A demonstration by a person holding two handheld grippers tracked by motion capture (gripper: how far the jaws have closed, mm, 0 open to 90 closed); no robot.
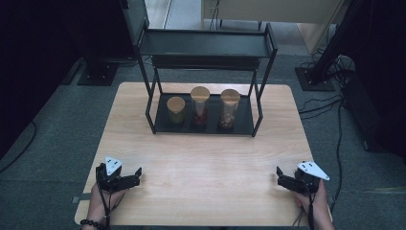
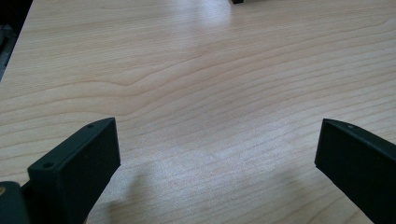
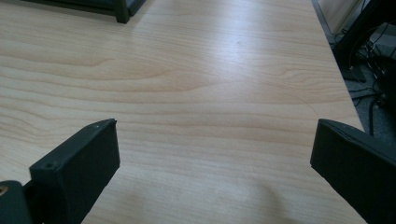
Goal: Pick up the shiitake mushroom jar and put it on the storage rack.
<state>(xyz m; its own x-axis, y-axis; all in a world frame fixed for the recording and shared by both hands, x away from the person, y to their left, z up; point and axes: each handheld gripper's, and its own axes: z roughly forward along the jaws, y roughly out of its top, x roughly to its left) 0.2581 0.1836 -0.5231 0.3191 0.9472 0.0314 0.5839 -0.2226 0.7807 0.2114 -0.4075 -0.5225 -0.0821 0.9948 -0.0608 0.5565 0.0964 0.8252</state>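
Wide open and empty, left gripper (image 1: 138, 173) and right gripper (image 1: 279, 173) low over table (image 1: 201, 158). Three upright jars (image 1: 200, 106) well ahead of both jaws, on rack (image 1: 206, 122). Neither clearly nearer.

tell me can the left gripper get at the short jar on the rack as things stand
Probably yes. The left gripper is open over bare table, and the short jar stands at the left end of the rack's open-fronted lower shelf. The rack's front left post stands close beside it.

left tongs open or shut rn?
Open. In the left gripper view the left tongs have jaws standing wide apart, with bare table between them and nothing held.
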